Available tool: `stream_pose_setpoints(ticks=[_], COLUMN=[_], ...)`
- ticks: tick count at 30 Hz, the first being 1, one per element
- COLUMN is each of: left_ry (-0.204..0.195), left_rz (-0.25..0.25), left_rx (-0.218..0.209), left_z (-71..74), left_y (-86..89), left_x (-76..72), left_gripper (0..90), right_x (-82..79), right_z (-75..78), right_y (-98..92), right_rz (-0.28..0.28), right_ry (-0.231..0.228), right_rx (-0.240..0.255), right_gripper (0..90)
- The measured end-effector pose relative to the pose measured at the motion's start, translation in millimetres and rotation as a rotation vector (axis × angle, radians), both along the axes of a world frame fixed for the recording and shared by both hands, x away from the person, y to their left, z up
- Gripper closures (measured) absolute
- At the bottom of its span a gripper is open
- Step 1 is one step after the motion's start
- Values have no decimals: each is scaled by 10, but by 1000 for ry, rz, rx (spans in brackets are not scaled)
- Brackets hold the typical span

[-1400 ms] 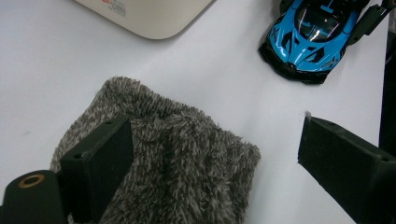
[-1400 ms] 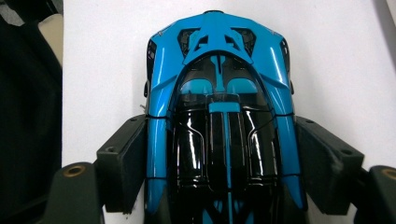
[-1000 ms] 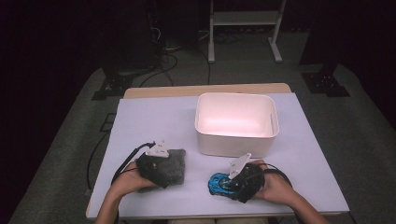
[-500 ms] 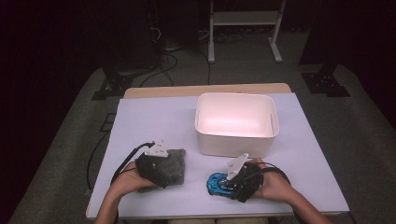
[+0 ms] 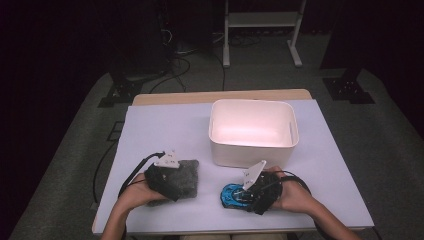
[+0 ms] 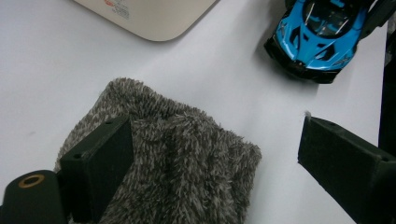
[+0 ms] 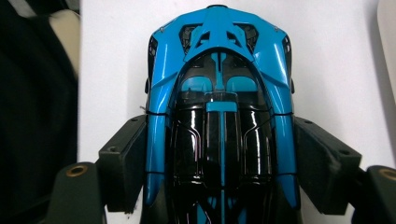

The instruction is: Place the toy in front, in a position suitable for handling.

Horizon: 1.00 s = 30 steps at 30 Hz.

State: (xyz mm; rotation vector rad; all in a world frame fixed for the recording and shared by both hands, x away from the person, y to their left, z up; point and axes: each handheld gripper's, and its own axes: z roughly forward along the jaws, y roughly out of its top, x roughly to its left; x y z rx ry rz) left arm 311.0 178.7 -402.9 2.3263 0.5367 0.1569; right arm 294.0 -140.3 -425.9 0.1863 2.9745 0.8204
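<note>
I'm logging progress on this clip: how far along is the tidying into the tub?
Nothing is in the white tub yet. The right gripper is clamped on the blue toy car; the left gripper, open, straddles the grey fuzzy cloth. Lifting both over remains.

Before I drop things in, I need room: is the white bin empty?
Empty: the high view shows the white bin's bare floor.

Blue toy car (image 7: 219, 116) and grey fuzzy cloth (image 6: 177, 163), apart on table.
</note>
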Motion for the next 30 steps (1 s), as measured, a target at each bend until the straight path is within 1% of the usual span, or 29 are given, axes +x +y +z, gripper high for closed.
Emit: stream_pose_setpoints(ticks=[1,6,9,13,16,18,21,22,24,25,26,28,30], left_ry=[-1,-1,1,-2,1,0,-6,-7,-8,-11,-9,-10,-8], left_rz=[1,1,11,3,4,6,11,9,15,17,18,22,22], left_rx=[0,0,-10,-1,2,-7,-9,-7,0,5,3,-2,-3], left_z=[0,-7,-10,-12,-16,-15,-9,-10,-15,-14,-13,-13,-15], left_y=[0,0,1,9,11,16,28,31,35,42,52,63,70], left_x=[0,2,-1,9,12,11,15,18,22,26,28,32,35], left_gripper=[100,100,100,100,100,100,100,100,100,100,100,100,100], right_x=[1,-5,-6,-11,-25,-27,-27,-30,-41,-40,-45,-51,-46], right_z=[26,155,255,395,513,597,722,764,846,884,923,1000,1072], right_y=[0,10,12,24,33,32,33,37,50,55,59,71,80], right_rz=[6,26,38,56,66,72,86,88,99,103,104,111,120], right_ry=[11,16,23,28,23,24,27,27,9,11,14,2,6], right_rx=[3,17,31,33,36,43,59,57,48,49,47,39,38], right_gripper=[252,252,252,252,252,252,252,252,252,252,252,252,252])
